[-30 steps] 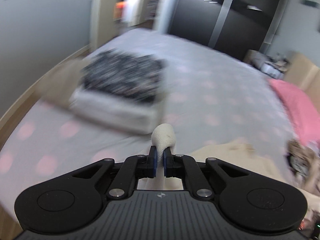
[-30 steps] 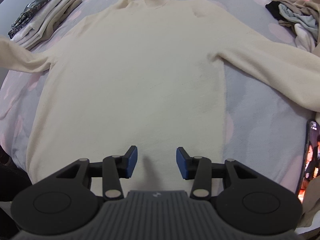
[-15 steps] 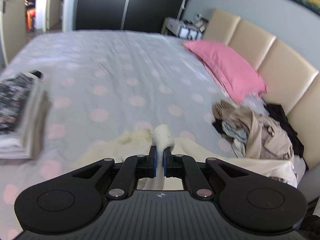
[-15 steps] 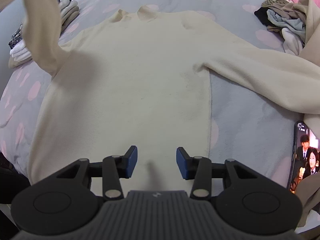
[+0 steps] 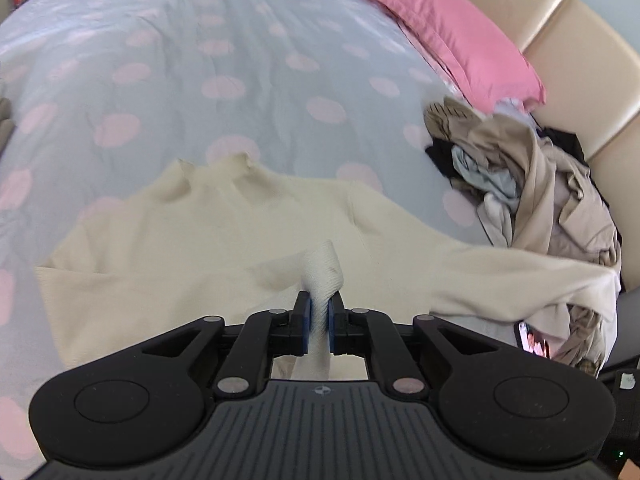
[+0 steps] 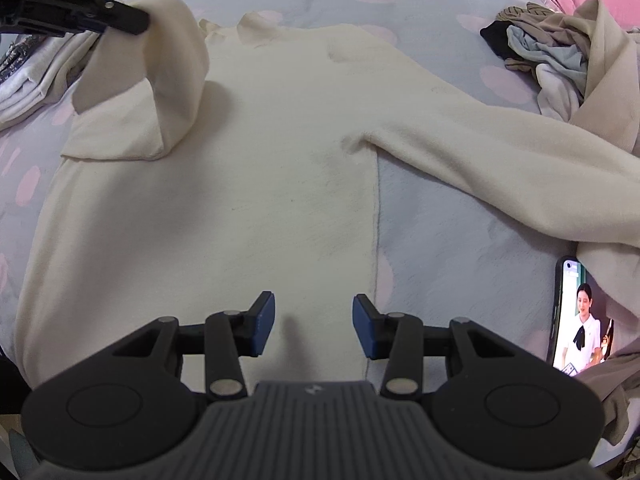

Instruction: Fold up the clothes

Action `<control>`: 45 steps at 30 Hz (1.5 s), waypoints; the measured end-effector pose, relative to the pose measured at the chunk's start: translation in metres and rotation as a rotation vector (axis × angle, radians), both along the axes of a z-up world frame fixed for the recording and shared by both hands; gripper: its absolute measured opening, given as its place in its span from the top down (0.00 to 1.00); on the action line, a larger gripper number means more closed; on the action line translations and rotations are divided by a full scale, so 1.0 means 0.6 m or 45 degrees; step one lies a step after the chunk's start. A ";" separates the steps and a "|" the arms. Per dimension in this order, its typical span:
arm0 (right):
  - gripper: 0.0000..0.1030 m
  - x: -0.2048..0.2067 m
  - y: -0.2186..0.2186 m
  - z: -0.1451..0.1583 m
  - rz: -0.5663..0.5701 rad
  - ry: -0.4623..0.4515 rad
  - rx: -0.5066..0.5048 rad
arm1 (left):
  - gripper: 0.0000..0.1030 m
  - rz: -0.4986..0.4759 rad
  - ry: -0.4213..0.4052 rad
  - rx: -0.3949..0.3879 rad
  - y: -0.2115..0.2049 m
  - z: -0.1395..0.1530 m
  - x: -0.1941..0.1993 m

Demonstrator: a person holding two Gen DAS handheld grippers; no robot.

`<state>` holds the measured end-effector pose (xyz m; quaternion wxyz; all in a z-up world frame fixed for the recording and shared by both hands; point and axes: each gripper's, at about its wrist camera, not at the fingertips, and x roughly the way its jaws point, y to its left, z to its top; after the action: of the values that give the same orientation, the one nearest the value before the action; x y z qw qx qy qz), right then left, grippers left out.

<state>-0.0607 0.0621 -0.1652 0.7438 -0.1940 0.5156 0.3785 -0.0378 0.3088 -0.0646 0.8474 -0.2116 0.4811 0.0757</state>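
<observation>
Knitwear is lying spread across the grey bed cover with pink dots: a cream long-sleeved knit sweater, front down, neck pointing away. At the left, a stack of folded clothes is sitting by the bed's edge. The left tongs are clenching the sweater's left sleeve cuff and holding it lifted over the sweater's shoulder. The right tongs are hovering released above the hem. Further right, the other sleeve is stretching toward a heap of crumpled beige and grey garments, and a lit smartphone is lying beside it.
</observation>
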 end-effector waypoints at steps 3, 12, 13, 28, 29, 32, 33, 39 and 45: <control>0.54 -0.010 0.003 -0.001 0.027 -0.052 -0.001 | 0.57 0.007 -0.009 0.033 -0.010 0.000 -0.014; 0.40 -0.020 0.006 0.014 0.076 -0.133 0.087 | 0.56 0.020 0.012 0.206 0.022 0.011 -0.119; 0.40 -0.021 0.006 0.016 0.081 -0.141 0.097 | 0.56 0.037 0.017 0.240 0.030 0.012 -0.135; 0.49 0.072 0.113 0.038 -0.027 -0.009 0.134 | 0.62 0.331 0.087 0.195 0.181 -0.045 -0.233; 0.50 0.080 0.121 0.039 -0.036 0.003 0.135 | 0.62 0.333 0.087 0.200 0.188 -0.050 -0.227; 0.50 0.103 0.147 0.043 -0.066 0.041 0.138 | 0.62 0.331 0.066 0.232 0.211 -0.058 -0.210; 0.50 0.112 0.154 0.042 -0.083 0.058 0.132 | 0.62 0.331 0.052 0.246 0.219 -0.061 -0.204; 0.50 0.151 0.167 0.003 -0.207 0.258 0.135 | 0.58 0.389 0.009 0.209 0.269 -0.089 -0.171; 0.94 0.169 0.181 -0.019 -0.246 0.324 0.090 | 0.59 0.439 0.065 0.182 0.300 -0.133 -0.141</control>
<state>0.0409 0.1707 -0.1765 0.7119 -0.0679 0.6082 0.3445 -0.1224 0.4885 -0.1446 0.8223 -0.2282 0.4524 0.2590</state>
